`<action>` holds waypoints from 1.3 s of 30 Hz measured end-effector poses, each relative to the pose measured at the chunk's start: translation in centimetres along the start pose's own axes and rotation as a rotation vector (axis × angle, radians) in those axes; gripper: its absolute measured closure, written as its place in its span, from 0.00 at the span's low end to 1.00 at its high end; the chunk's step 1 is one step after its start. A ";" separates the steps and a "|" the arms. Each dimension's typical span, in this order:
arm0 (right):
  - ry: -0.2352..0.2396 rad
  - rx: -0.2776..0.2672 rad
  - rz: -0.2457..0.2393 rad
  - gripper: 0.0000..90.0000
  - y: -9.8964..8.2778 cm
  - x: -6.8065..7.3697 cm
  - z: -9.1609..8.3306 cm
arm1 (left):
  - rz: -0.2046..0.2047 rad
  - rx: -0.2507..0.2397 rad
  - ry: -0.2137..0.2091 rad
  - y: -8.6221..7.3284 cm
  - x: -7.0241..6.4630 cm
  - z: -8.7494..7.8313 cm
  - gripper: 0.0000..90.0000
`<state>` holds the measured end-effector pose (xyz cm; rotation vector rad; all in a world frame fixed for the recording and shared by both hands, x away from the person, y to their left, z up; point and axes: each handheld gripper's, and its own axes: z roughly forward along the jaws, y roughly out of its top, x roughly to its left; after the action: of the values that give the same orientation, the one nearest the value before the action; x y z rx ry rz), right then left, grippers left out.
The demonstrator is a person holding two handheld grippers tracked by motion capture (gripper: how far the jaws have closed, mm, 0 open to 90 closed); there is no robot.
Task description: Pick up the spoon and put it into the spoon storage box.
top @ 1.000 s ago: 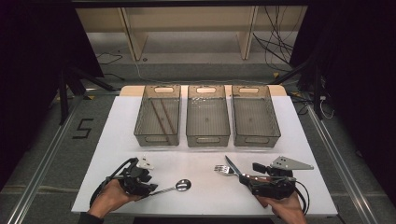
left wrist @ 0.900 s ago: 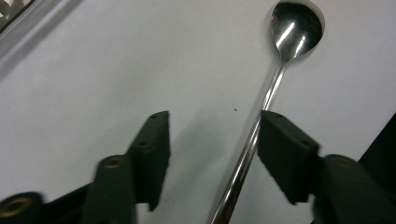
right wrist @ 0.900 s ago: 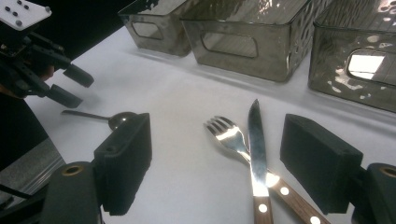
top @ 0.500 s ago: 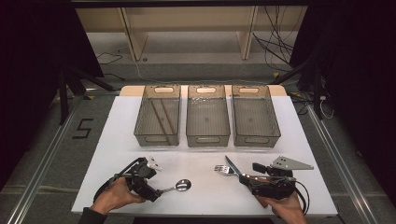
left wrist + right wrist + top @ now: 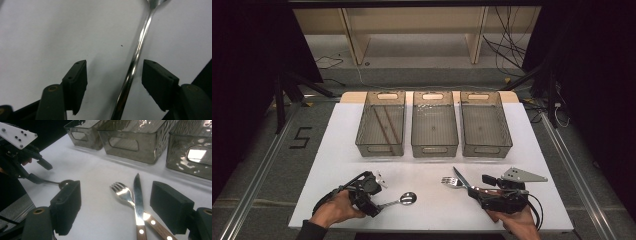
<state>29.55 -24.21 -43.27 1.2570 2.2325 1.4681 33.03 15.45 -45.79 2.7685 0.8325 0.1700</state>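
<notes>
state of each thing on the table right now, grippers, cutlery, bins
left gripper: open, jaws just closing in around the handle, pads not touching it
shiny metal spoon: flat on the white table
right gripper: open, astride the cutlery
wood-handled knife: lying across the fork
wood-handled fork: flat, under the knife
left smoky plastic bin: holds chopsticks
middle bin, right bin: empty
</notes>
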 end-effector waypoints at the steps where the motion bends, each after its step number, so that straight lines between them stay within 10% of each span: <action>1: 0.000 0.000 0.000 0.29 0.0 0.0 0.0 | 0.006 -0.001 -0.001 0.1 -0.1 0.0 0.45; 39: -0.001 0.004 -0.003 0.29 0.0 0.0 0.0 | 0.132 0.071 -0.088 2.0 -0.8 0.8 0.92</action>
<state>29.55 -24.19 -43.28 1.2549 2.2362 1.4623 33.57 13.23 -46.06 2.8751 0.6463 0.0425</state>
